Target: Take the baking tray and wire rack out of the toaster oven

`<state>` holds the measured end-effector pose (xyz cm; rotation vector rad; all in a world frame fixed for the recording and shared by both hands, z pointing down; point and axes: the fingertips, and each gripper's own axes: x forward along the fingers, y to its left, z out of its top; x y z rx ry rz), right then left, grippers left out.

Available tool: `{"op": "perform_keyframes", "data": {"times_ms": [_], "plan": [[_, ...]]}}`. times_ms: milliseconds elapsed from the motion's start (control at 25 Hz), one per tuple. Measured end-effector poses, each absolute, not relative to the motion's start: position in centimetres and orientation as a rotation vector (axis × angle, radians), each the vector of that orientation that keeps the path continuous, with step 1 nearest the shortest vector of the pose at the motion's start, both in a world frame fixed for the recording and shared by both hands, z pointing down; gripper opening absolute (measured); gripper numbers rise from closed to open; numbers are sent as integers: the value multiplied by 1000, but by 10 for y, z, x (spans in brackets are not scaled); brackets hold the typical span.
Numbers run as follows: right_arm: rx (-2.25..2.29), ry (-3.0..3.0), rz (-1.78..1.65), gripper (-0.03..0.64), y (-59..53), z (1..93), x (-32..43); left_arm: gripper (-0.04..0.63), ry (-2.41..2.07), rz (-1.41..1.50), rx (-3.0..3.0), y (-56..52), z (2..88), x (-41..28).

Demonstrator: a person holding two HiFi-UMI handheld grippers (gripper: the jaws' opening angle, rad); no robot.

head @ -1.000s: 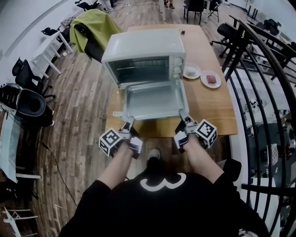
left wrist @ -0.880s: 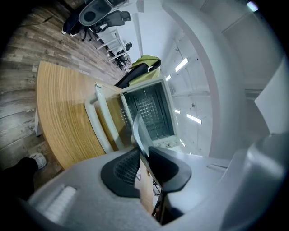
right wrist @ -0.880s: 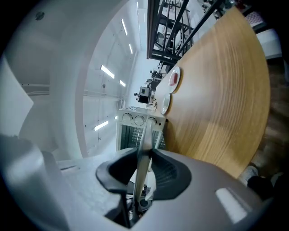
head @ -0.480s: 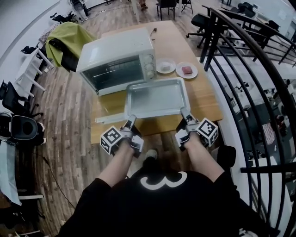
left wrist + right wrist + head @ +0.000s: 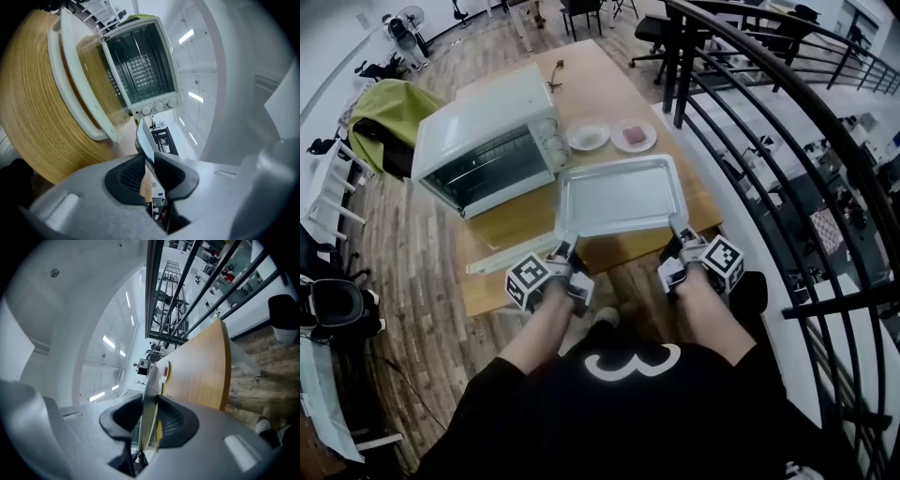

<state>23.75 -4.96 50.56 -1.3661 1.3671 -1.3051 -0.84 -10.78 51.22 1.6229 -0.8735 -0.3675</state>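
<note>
Left tool (image 5: 565,247) is clamped on the near-left rim of the baking tray (image 5: 619,195), and right tool (image 5: 677,234) is clamped on the near-right rim. The tray is out of the oven, level over the table's (image 5: 520,225) near right part. Toaster oven (image 5: 483,141) sits left of it, with its door (image 5: 502,260) dropped open. Beyond the tray are a white plate (image 5: 588,137) and a second plate (image 5: 634,135) with something red on it.

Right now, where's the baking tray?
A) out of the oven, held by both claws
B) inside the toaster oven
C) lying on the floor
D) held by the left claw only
A: the baking tray is clear of the toaster oven, with the left claw and right claw each clamped on its near rim.
</note>
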Motion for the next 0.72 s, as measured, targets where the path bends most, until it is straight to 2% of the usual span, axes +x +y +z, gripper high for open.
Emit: {"op": "perform_keyframes", "data": {"times_ms": [360,720], "plan": [[-1403,1272,-1257,106,-38,516,284,67,-787,-271,1649,-115,519,44],[-1402,1216,-1278,107,-46,548,303,67,-770,-199,1631,-125,544,63]]}}
